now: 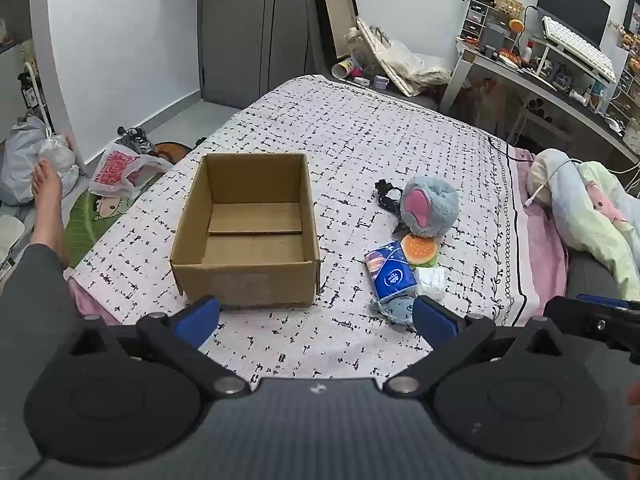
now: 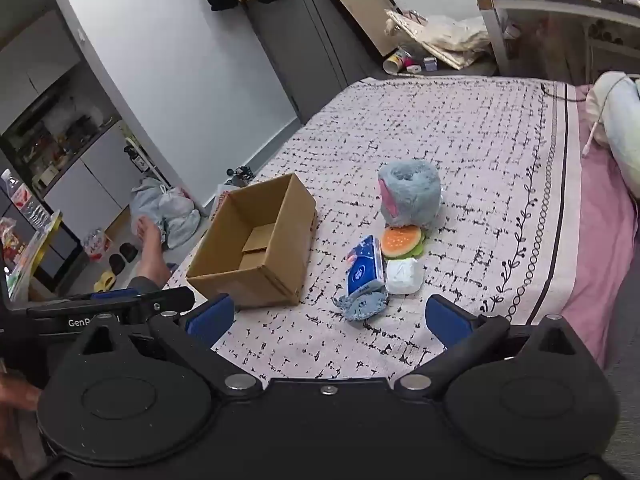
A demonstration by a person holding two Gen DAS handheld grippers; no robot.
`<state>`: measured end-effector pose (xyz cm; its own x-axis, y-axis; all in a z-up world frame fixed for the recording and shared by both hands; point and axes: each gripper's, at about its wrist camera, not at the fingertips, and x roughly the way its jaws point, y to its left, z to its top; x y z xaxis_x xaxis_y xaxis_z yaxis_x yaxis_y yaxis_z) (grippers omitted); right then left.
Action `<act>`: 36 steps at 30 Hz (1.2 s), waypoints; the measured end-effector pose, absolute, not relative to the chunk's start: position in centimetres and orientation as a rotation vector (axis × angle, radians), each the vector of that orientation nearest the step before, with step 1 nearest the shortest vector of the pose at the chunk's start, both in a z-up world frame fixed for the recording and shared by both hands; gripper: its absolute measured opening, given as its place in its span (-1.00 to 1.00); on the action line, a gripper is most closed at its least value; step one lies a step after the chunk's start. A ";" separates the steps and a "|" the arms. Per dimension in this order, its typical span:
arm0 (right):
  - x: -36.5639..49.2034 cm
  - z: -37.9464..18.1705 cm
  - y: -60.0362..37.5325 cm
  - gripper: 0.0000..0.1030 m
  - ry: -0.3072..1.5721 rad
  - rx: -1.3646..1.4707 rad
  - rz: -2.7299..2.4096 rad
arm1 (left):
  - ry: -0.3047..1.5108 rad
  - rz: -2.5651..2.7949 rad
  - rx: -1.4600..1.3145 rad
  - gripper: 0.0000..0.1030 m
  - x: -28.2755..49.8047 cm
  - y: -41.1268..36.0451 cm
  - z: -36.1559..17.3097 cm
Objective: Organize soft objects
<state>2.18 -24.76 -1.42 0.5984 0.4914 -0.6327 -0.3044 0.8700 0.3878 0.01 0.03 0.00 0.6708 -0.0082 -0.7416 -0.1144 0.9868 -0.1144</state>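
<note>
Box (image 1: 246, 232) empty; plush (image 1: 430, 206), burger (image 1: 419, 249), tissues (image 1: 390, 274), wad (image 1: 431, 282), cloth (image 1: 394, 308) loose on bed (image 1: 360, 140). Left claw (image 1: 316, 314), right claw (image 2: 326, 316) wide, holding nothing.

The blue knitted cloth (image 1: 394, 308) is partly covered by the tissue pack (image 1: 390, 272) and, in the left wrist view, by a blue fingertip (image 1: 434, 318). The burger toy (image 2: 401, 241) is tucked under the grey plush (image 2: 409, 194), whose face cannot be made out. The pillow (image 2: 618, 120) at the bed's far right corner is cut by the picture's edge. Desk clutter (image 1: 560, 68) is too small to identify.
</note>
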 end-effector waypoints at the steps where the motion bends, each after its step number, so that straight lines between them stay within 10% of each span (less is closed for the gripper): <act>1: 2.1 -1.3 -24.9 1.00 0.801 0.255 0.465 | 0.836 0.055 -0.162 0.98 0.0 0.1 0.0; 36: 0.4 0.3 -25.6 1.00 0.797 0.179 0.397 | 0.827 -0.003 -0.133 0.98 -0.4 -2.2 0.5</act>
